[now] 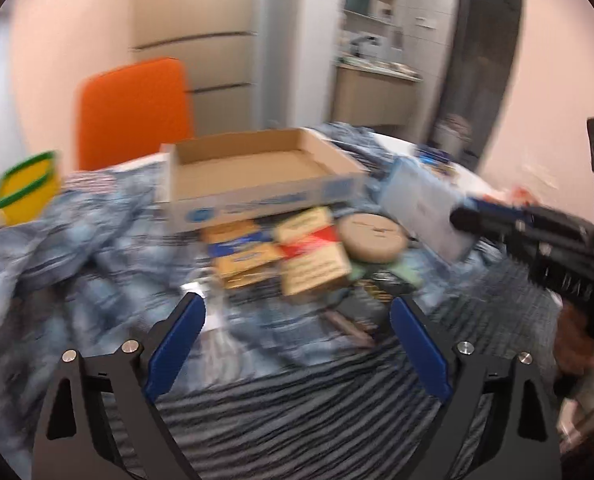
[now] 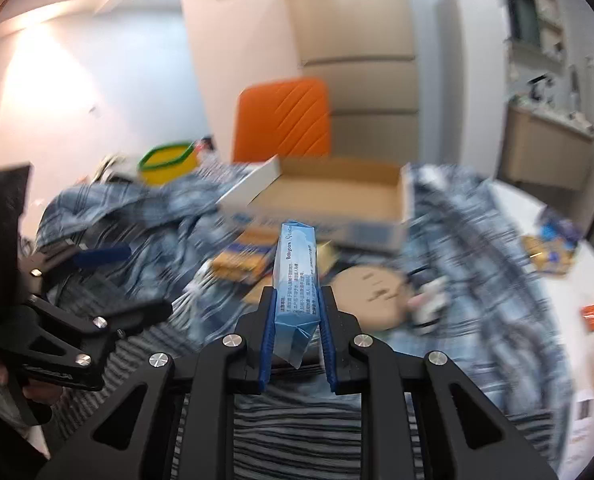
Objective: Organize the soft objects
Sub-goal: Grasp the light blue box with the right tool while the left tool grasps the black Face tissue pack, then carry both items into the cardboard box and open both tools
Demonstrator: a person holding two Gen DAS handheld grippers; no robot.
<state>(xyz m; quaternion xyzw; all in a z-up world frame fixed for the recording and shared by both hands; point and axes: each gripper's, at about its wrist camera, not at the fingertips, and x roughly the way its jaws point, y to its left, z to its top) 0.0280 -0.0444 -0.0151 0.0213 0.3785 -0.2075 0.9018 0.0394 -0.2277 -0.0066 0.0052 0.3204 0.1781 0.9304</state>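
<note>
Right gripper [image 2: 295,294] pinches the blue tissue pack [image 2: 295,264] above the striped cloth [image 2: 297,432]; left gripper [image 1: 297,312] spread wide, empty, facing the cardboard box [image 1: 257,196].

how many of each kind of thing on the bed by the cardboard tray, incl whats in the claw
Cardboard tray: 1
Yellow/tan packets: 2 clear; blur may hide more
Round tan plush: 1
Blue tissue pack, in the right claw: 1
Total: 5
</note>
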